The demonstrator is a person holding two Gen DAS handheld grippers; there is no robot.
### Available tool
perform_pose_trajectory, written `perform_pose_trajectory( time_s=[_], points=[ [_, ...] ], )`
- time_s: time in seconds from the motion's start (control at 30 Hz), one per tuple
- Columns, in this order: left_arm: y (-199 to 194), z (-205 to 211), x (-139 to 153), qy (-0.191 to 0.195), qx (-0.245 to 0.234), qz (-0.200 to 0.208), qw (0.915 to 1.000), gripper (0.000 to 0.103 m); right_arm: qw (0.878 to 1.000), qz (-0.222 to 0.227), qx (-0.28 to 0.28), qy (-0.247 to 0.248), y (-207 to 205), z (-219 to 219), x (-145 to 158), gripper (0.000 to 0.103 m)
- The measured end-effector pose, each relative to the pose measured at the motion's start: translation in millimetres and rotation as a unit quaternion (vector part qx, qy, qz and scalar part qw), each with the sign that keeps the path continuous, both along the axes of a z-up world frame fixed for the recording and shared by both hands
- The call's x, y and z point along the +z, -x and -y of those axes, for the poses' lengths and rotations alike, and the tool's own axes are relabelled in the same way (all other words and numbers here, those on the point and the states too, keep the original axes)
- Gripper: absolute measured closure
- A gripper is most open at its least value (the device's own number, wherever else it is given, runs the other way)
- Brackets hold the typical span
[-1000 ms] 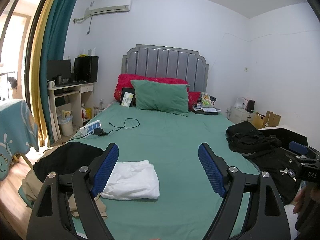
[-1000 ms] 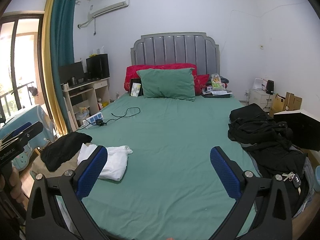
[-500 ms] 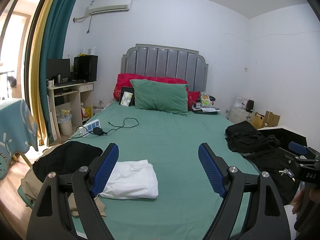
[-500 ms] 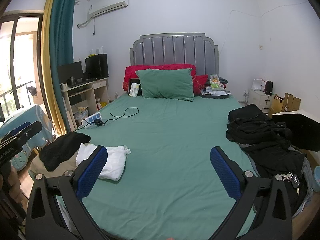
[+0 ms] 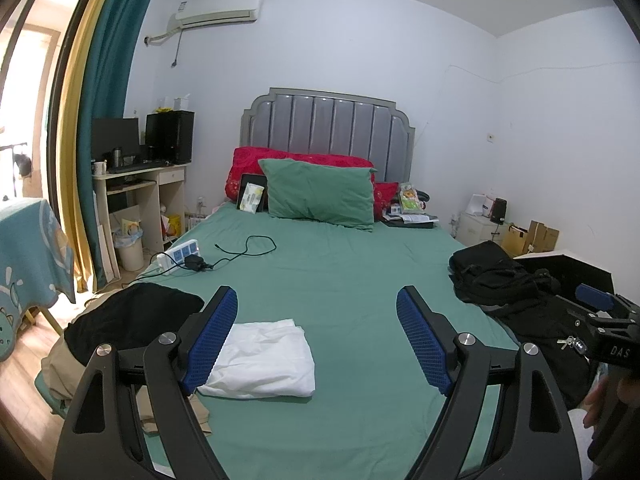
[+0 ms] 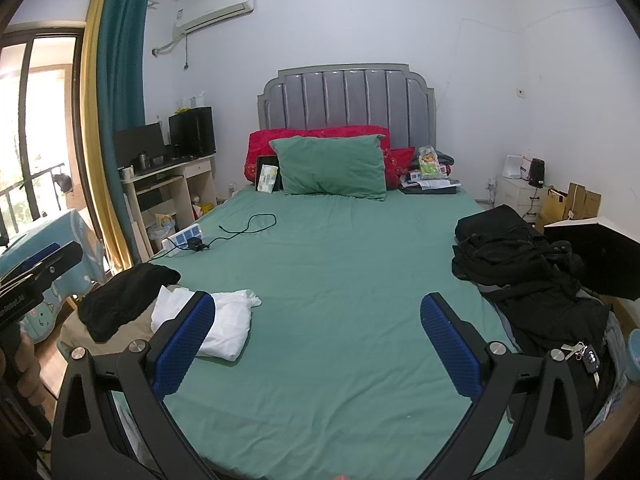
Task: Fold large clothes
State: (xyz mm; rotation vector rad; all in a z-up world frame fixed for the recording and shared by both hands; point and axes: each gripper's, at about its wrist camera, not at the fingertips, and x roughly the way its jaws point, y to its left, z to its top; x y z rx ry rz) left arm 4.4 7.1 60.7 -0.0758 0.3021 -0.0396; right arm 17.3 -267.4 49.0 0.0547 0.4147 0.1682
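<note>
Green bed (image 5: 340, 280): both tongs, left tongs (image 5: 316, 336) and right tongs (image 6: 320, 344), gape empty; black clothes pile (image 6: 520, 264) lies ahead-right, nearer right tongs.

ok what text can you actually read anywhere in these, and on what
"DAS": white letters on the right gripper's black body, seen from the left wrist view.
Left gripper: white lettering on its body, too distorted to read.
Air conditioner sticker, tissue pack and snack bag: print too small to read.

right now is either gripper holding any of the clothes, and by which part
Nothing is held. The left gripper and right gripper are both open above the bed, with the white garment lying untouched.
</note>
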Motion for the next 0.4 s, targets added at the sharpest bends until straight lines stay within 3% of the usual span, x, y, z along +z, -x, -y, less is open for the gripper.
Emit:
perform_pose_trajectory(
  time_s=[0.4],
  points=[
    [-2.1, 9.4, -9.3, -0.002, -0.012, -0.006, 0.9999, 0.019, 1.000, -0.003, -0.003, 0.002, -1.3, 2.1, -4.6, 0.002]
  ],
)
